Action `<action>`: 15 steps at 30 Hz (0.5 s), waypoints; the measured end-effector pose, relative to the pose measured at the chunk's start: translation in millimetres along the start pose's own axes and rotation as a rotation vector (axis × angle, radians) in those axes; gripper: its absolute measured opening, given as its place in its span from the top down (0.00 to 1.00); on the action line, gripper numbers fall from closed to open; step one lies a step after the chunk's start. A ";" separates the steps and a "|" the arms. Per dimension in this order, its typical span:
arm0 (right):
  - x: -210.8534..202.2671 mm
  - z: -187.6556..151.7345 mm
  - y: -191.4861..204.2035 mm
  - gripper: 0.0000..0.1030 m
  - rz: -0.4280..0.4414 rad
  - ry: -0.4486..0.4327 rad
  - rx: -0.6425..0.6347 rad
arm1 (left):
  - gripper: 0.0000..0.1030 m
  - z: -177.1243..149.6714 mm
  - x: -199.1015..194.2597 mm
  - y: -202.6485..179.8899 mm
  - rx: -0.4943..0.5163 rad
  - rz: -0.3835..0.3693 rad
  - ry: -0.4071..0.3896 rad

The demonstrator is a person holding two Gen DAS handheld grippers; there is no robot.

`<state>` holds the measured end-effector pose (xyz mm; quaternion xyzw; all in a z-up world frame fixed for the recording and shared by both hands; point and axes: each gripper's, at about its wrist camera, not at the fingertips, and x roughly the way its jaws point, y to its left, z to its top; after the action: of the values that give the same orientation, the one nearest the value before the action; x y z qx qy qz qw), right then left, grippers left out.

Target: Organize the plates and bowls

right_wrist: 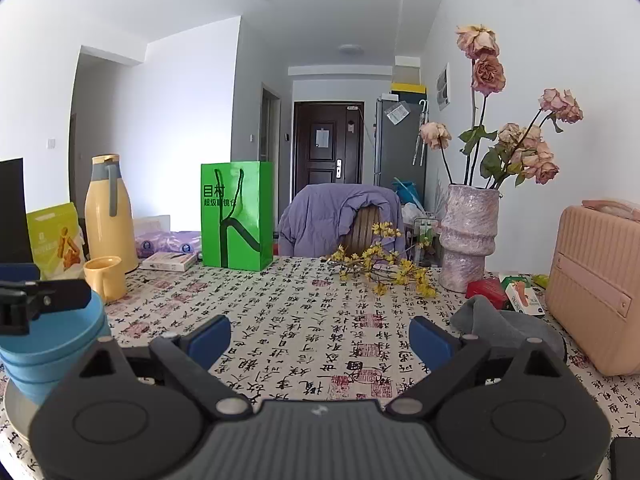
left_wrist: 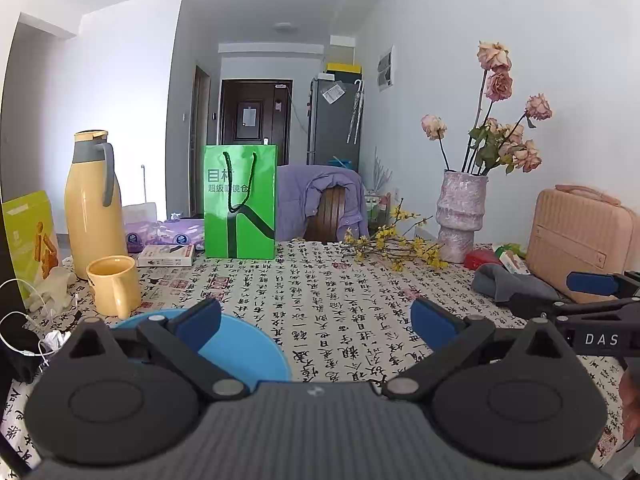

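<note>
A stack of blue bowls (right_wrist: 52, 344) rests on a grey plate (right_wrist: 16, 412) at the table's near left. In the left wrist view the top blue bowl (left_wrist: 248, 354) lies just under and behind the left finger. My left gripper (left_wrist: 316, 326) is open above the bowl's right side, with only tablecloth showing between its pads. My right gripper (right_wrist: 320, 340) is open too, to the right of the stack, holding nothing. A finger of the left gripper (right_wrist: 48, 300) reaches over the bowls. The right gripper's blue pad (left_wrist: 592, 284) shows at the right edge.
A yellow mug (left_wrist: 114, 286) and yellow thermos (left_wrist: 94, 204) stand behind the bowls. A green paper bag (left_wrist: 240, 202) stands at the back. A vase of dried roses (right_wrist: 468, 236), yellow flower sprigs (right_wrist: 384, 270), a grey cloth (right_wrist: 500, 324) and a pink case (right_wrist: 596, 284) fill the right side.
</note>
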<state>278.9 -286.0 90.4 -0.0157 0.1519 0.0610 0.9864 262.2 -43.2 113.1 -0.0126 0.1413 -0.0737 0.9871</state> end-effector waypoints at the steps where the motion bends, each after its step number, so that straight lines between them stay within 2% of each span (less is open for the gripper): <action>1: -1.7 0.5 0.4 0.07 0.000 -0.002 0.002 | 0.00 -0.6 -2.4 -0.1 -0.001 -0.003 -0.002; 15: -56.5 -21.2 22.2 0.07 0.003 -0.016 0.010 | 0.00 -33.1 -58.8 6.2 -0.040 -0.021 -0.002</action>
<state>216.4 -271.6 86.9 -0.0099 0.1444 0.0617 0.9875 198.0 -28.4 97.3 -0.0341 0.1414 -0.0810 0.9860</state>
